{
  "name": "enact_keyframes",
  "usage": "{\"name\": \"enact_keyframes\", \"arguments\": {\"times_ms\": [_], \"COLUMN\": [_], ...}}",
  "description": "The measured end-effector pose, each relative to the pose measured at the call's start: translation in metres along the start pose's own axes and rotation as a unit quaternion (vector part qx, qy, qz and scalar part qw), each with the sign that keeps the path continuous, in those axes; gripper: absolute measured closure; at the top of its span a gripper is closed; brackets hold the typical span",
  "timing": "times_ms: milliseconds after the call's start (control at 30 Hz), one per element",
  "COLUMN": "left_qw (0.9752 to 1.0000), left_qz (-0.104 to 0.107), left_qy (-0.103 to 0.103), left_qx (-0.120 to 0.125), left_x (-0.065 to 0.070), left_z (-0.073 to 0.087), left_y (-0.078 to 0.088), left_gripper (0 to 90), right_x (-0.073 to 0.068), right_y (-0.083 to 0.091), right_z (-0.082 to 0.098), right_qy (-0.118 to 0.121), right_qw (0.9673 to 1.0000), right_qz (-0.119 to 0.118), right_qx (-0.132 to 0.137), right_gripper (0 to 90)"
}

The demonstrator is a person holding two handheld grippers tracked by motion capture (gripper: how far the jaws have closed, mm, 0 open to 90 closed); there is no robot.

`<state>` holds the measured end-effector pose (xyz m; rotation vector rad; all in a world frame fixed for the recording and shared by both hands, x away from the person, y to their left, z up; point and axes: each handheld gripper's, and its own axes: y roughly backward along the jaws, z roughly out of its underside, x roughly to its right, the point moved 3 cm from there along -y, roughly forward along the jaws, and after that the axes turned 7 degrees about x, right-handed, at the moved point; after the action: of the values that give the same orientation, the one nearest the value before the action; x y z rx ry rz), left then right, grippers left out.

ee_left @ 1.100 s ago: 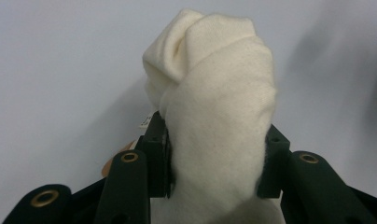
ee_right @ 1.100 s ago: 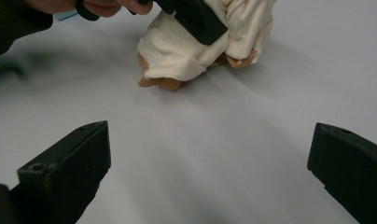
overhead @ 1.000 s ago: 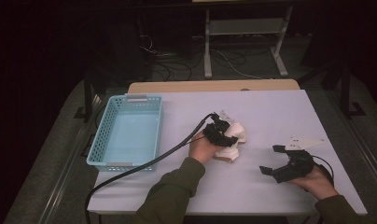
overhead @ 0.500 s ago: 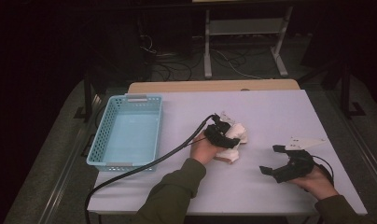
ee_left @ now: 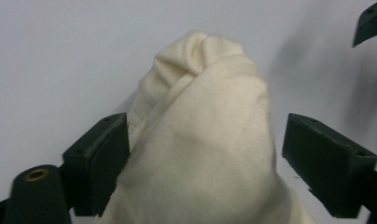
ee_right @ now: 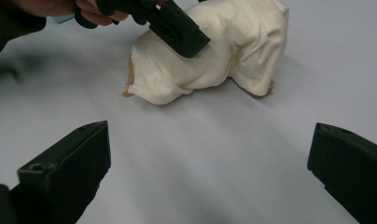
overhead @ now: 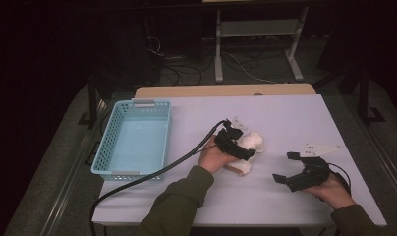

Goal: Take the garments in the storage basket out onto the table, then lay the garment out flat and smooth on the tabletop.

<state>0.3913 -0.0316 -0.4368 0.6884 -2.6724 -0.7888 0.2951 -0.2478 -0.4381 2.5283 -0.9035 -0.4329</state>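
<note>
No readable text, label or number — none anywhere.

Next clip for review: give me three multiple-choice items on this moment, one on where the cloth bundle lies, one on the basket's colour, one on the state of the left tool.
1. Where does the cream cloth bundle lie?
A. inside the basket
B. on the white table, right of the basket
C. on the floor

2. What colour is the basket?
A. light blue
B. red
C. black

3. How does the left tool stand to the bundle?
A. shut far away from it
B. jaws apart with the bundle between them, a gap at one jaw
C. lying inside the basket

Answers:
1 B, the high view shows it on the table beside the basket.
2 A, its mesh walls are pale blue.
3 B, the left tool view shows the cloth between the jaws, which have just been opening, with one jaw clear of it.
</note>
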Motion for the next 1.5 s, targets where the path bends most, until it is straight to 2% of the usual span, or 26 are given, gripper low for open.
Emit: {"name": "enact_keyframes", "arguments": {"times_ms": [33,133,233,467,567,800,833,967,1000,1133,1233,1300,1367,1467,1500], "left_qw": [0.9999,0.9999,0.9996,0.9994,0.9995,0.9997,0.9996,0.9995,0.9992,0.9993,0.9992,0.9989,0.9987,0.9981,0.9981], "left_qz": [0.004,0.01,0.014,0.01,0.011,-0.007,-0.008,-0.011,-0.018,-0.017,-0.024,-0.036,-0.037,-0.048,-0.05], "left_qy": [-0.01,-0.009,-0.023,-0.035,-0.026,-0.022,-0.021,-0.023,-0.031,-0.027,-0.026,-0.026,-0.026,-0.022,-0.023], "left_qx": [-0.005,0.002,0.001,0.002,0.014,0.009,0.015,0.019,0.015,0.019,0.021,0.014,0.026,0.031,0.025], "left_x": [-0.001,0.001,0.004,0.007,0.004,-0.002,-0.003,-0.004,-0.003,-0.002,-0.003,-0.003,-0.002,-0.002,-0.003], "left_z": [-0.001,-0.003,-0.005,-0.007,-0.005,0.002,0.003,0.006,0.008,0.01,0.014,0.016,0.018,0.022,0.023], "left_y": [0.002,0.005,0.011,0.022,0.03,0.049,0.051,0.057,0.062,0.066,0.072,0.075,0.079,0.085,0.088], "left_gripper": [12.5,6.4,0.5,0.0,0.0,0.0,0.0,0.0,0.0,0.0,0.0,0.0,0.0,0.0,0.0], "right_x": [0.0,0.001,0.0,0.0,0.0,0.0,-0.001,0.0,0.0,0.0,0.0,0.0,0.0,0.0,-0.001], "right_y": [0.0,0.001,0.002,0.002,0.002,0.001,0.002,0.001,0.001,0.001,0.001,0.001,0.001,0.0,0.0], "right_z": [0.0,0.002,0.001,0.001,0.001,0.002,0.002,0.002,0.002,0.002,0.002,0.002,0.002,0.002,0.002], "right_qy": [0.0,0.0,0.001,0.003,0.003,-0.001,-0.003,0.001,0.001,0.001,0.002,0.002,0.001,0.003,0.002], "right_qw": [1.0,1.0,1.0,1.0,1.0,1.0,1.0,1.0,1.0,1.0,1.0,1.0,1.0,1.0,1.0], "right_qz": [0.0,0.001,-0.001,0.001,0.002,0.002,0.002,0.003,0.003,0.002,0.002,0.001,0.002,0.002,0.002], "right_qx": [0.0,-0.002,0.002,0.001,0.001,-0.002,-0.003,-0.002,-0.002,-0.002,-0.002,-0.001,-0.002,-0.003,-0.004], "right_gripper": [0.0,0.0,0.0,0.0,0.0,0.0,0.0,0.0,0.0,0.0,0.0,0.0,0.0,0.0,0.0]}}
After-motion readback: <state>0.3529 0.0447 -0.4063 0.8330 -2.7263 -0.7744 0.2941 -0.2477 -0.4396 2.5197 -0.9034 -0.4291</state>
